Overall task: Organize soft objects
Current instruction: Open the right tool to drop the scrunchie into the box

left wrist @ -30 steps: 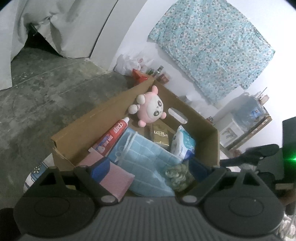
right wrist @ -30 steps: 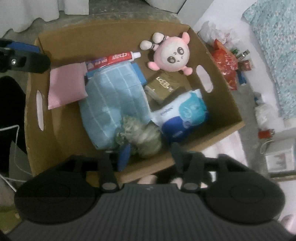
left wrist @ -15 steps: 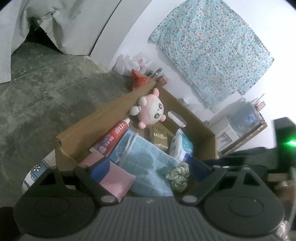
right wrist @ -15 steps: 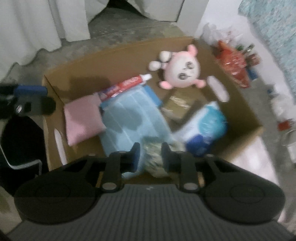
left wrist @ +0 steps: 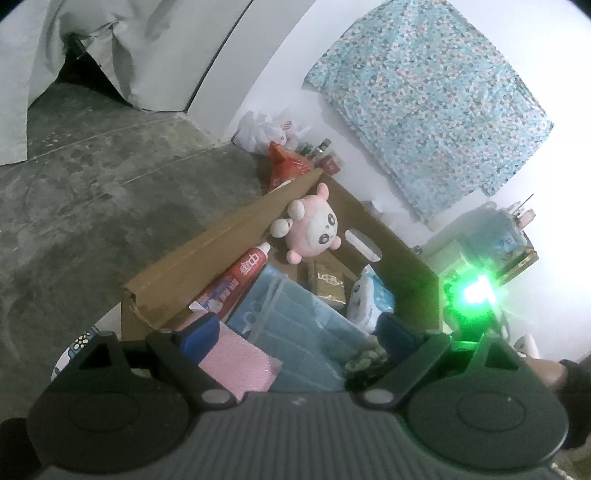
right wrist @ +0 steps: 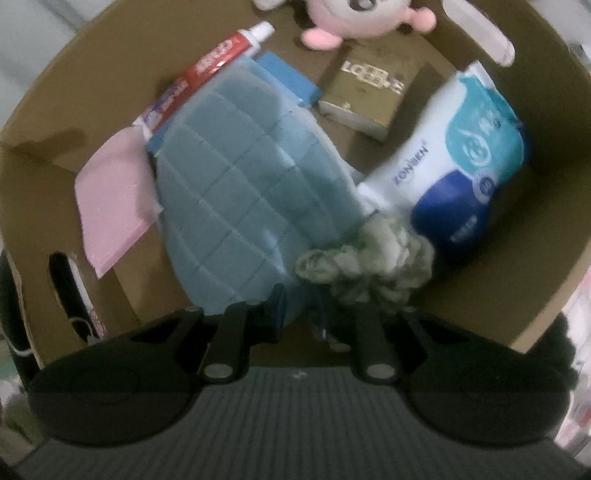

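An open cardboard box (left wrist: 207,254) (right wrist: 535,295) holds a pink plush (left wrist: 314,232) (right wrist: 354,14), a blue quilted towel (left wrist: 303,332) (right wrist: 240,184), a green scrunchie (left wrist: 364,360) (right wrist: 369,266), a pink pad (left wrist: 236,365) (right wrist: 110,206) and a tissue pack (left wrist: 369,295) (right wrist: 461,158). My right gripper (right wrist: 301,306) points down into the box, its jaws closing to a narrow gap. The towel's near edge shows in that gap, and I cannot tell if the pads pinch it. The scrunchie lies just past the fingertips. My left gripper (left wrist: 295,332) hovers open over the box's near side, holding nothing.
A toothpaste tube (left wrist: 240,280) (right wrist: 207,66) and a gold carton (left wrist: 328,282) (right wrist: 369,88) also lie in the box. Beyond it are a red bag (left wrist: 288,170), a white plastic bag (left wrist: 266,125), bare concrete floor (left wrist: 92,192) and a floral cloth (left wrist: 424,110) on the wall.
My right gripper's jaws went from wide apart to nearly together, then it dropped down into the box, so the contents loom larger. The left gripper has barely moved.
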